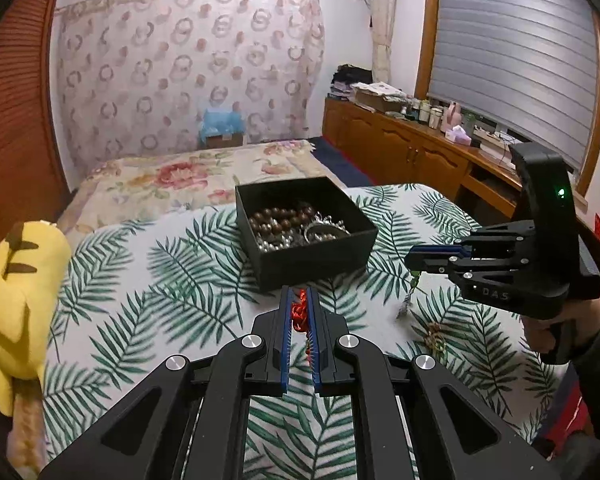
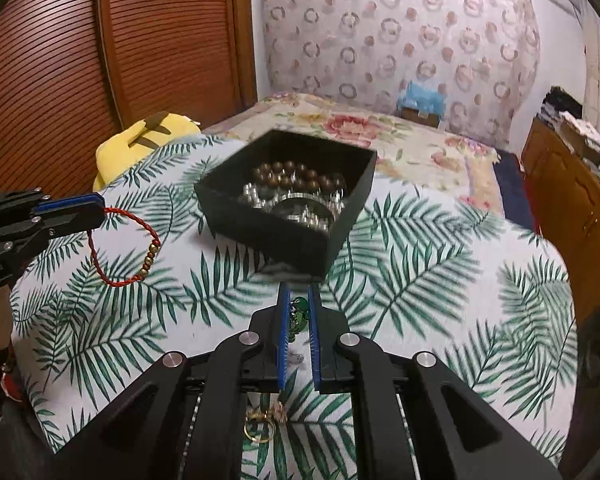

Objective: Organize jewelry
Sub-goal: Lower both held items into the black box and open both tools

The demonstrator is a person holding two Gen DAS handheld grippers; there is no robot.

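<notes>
Leaf-print bedspread [image 1: 172, 280]; left gripper [image 1: 300, 300] clamps red bracelet [image 2: 128, 248], right gripper [image 2: 299, 300] green charm [image 2: 298, 314].

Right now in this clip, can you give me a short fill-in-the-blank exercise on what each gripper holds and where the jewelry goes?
1. The left gripper is shut on a ____ braided bracelet with gold beads.
2. The right gripper pinches a ____ pendant.
3. Brown beads lie inside the open ____ box.
4. The box rests on a cloth printed with green ____.

Missing words: red; green; black; leaves
</notes>
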